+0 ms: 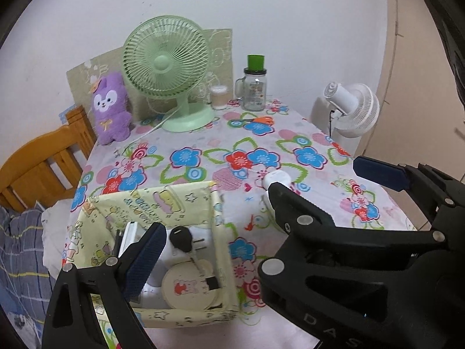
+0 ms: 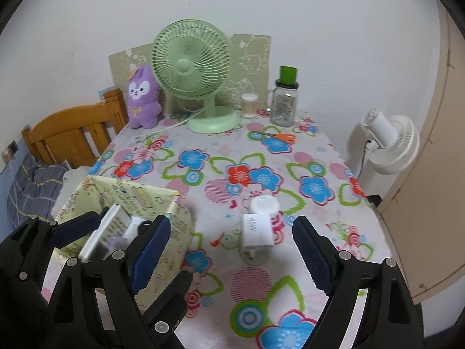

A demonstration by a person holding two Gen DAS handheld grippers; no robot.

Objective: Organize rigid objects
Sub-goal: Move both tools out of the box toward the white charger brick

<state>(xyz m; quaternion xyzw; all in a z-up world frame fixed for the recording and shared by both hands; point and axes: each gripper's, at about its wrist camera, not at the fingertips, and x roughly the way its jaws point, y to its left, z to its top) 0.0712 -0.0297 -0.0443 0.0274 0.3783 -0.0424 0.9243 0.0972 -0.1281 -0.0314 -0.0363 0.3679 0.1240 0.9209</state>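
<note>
Soft, even indoor light, hardly any shadow around the green fan (image 2: 191, 67); the wall behind it bows at the dark-cornered edges, nearest tabletop (image 2: 261, 305) flowers slightly smeared

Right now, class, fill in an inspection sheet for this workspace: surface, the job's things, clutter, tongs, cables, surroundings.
Surface: table under a flowered cloth.
Job's things: yellow printed fabric storage box holding a white remote, plugs and a round cream case; white square charger and round white adapter lie on the cloth.
Clutter: orange-handled scissors, green desk fan, purple plush toy, glass jar with green cap.
Tongs: left tongs and right tongs open, empty.
Cables: white fan cord.
Surroundings: white standing fan, wooden bed frame.
</note>
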